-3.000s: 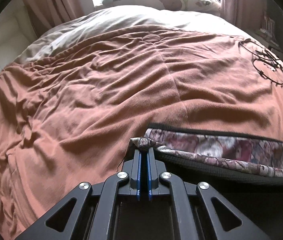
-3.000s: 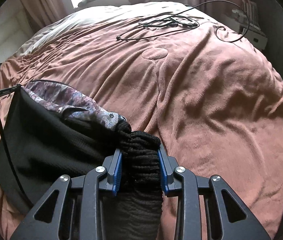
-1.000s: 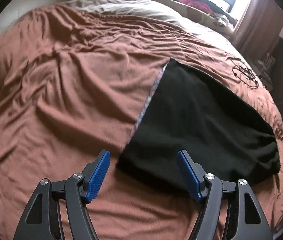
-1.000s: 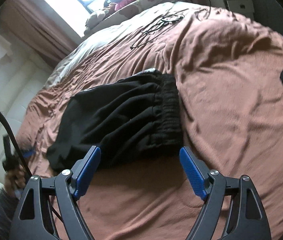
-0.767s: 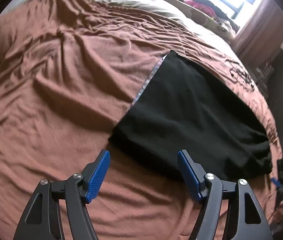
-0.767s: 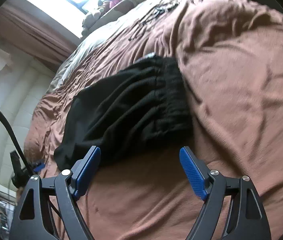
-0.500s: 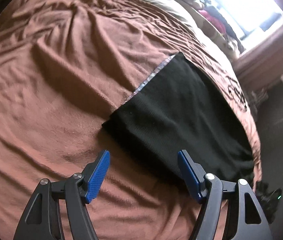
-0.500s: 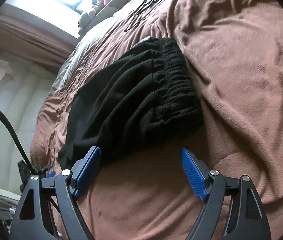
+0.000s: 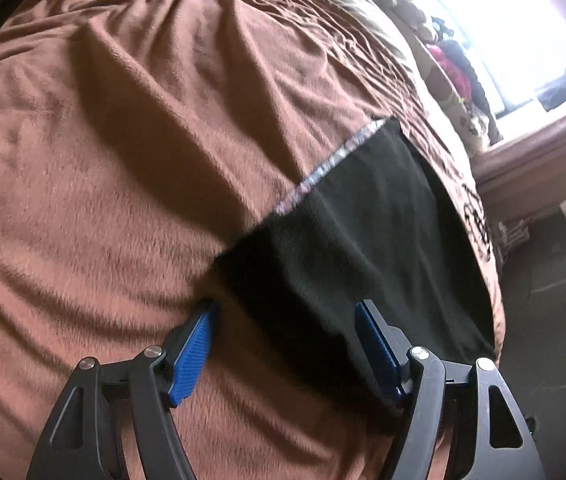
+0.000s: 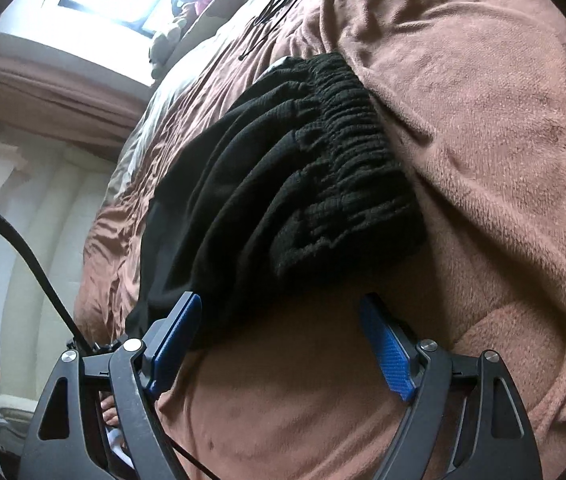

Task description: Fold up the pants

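Black pants lie flat and folded on the brown bedspread, a strip of patterned lining showing along their far left edge. My left gripper is open, low over the near hem corner, which lies between its blue pads without being pressed. In the right wrist view the pants show their ribbed elastic waistband on the right. My right gripper is open just before the near edge, its left pad over the black cloth.
A tangle of black cable lies on the bedspread beyond the pants. Pillows and soft toys sit by the bright window. A black strap hangs at the left of the right wrist view. The bed's edge and dark floor are to the right.
Both grippers have sunk toward the pants and rolled, so the bed looks tilted. The pants lie still and now fill more of each view. The jaws stayed wide.
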